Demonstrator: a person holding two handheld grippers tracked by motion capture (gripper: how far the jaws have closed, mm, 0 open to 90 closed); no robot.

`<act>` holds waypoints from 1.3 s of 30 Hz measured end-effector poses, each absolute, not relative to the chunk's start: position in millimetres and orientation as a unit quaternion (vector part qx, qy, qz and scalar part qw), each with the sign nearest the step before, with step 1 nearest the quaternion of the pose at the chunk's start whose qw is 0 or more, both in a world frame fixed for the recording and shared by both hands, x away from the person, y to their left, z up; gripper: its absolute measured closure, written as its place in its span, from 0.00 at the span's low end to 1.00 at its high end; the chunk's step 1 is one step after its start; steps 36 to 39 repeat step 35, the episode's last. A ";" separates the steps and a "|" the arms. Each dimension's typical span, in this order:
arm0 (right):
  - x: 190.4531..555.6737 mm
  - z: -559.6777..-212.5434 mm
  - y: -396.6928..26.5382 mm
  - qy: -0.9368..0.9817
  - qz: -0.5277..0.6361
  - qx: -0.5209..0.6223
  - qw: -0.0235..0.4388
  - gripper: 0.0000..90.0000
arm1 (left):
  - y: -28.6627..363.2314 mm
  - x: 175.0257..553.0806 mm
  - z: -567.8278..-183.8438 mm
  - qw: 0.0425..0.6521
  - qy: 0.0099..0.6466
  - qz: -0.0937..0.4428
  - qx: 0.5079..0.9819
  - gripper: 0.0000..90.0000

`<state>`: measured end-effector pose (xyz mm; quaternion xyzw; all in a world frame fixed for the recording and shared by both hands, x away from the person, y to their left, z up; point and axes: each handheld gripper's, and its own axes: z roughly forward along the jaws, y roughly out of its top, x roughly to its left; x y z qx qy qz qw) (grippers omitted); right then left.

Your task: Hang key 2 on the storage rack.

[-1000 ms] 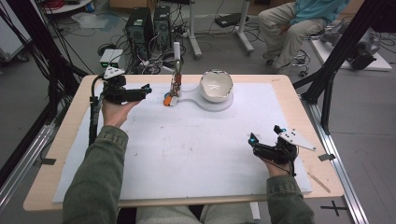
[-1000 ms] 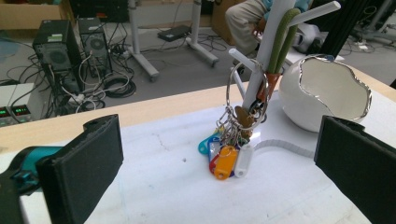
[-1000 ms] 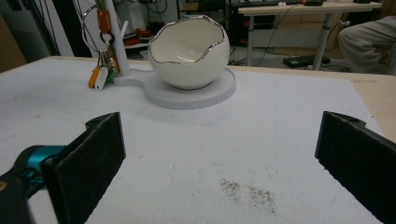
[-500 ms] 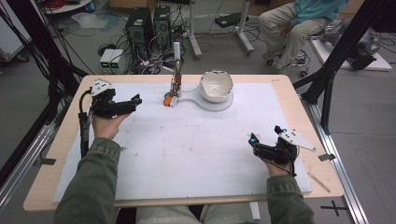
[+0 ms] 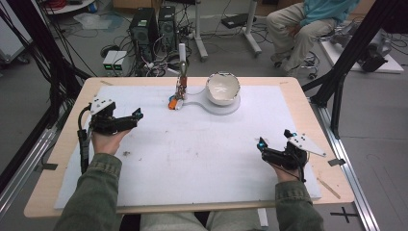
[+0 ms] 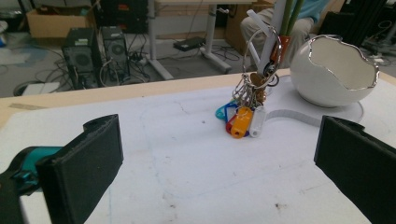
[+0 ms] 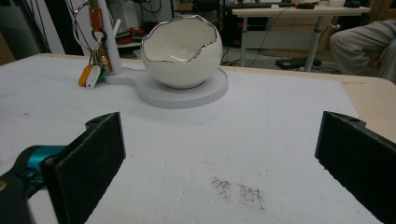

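A bunch of keys with coloured tags (image 5: 177, 98) hangs from a white post (image 5: 182, 57) at the back of the white mat (image 5: 192, 154). The post's flat base (image 5: 199, 100) also carries a white egg-shaped bowl (image 5: 223, 88) with a silver jagged rim. My left gripper (image 5: 134, 120) rests open at the mat's left side, pointing toward the keys (image 6: 245, 116) and bowl (image 6: 336, 74), well short of them. My right gripper (image 5: 274, 138) is open at the front right, with the bowl (image 7: 181, 51) and keys (image 7: 93, 65) far ahead. Neither gripper holds anything.
The wooden table's edge (image 5: 308, 101) frames the mat. A thin wooden stick (image 5: 329, 187) lies at its front right corner. Black frame posts (image 5: 346, 57) stand at both sides. Computer towers (image 5: 154, 29), cables and a seated person (image 5: 303, 29) are beyond the far edge.
My left gripper has drawn back from near the keys, leftward and toward the person's side. The right gripper has stayed put.
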<state>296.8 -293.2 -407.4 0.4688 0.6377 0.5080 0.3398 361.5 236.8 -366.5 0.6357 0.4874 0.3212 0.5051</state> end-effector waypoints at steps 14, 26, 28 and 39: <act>296.6 -407.5 -294.0 0.638 0.505 0.468 0.345 0.01 | 253.5 337.3 -391.0 0.513 0.501 0.342 0.607 0.02; 295.5 -407.0 -294.3 0.637 0.506 0.469 0.345 0.01 | 265.8 319.2 -407.4 0.506 0.504 0.349 0.606 0.02; 295.4 -407.2 -294.8 0.637 0.505 0.469 0.345 0.01 | 270.1 316.5 -409.8 0.503 0.511 0.348 0.604 0.02; 295.5 -407.2 -294.3 0.637 0.505 0.469 0.345 0.01 | 278.6 312.0 -411.6 0.513 0.519 0.345 0.590 0.02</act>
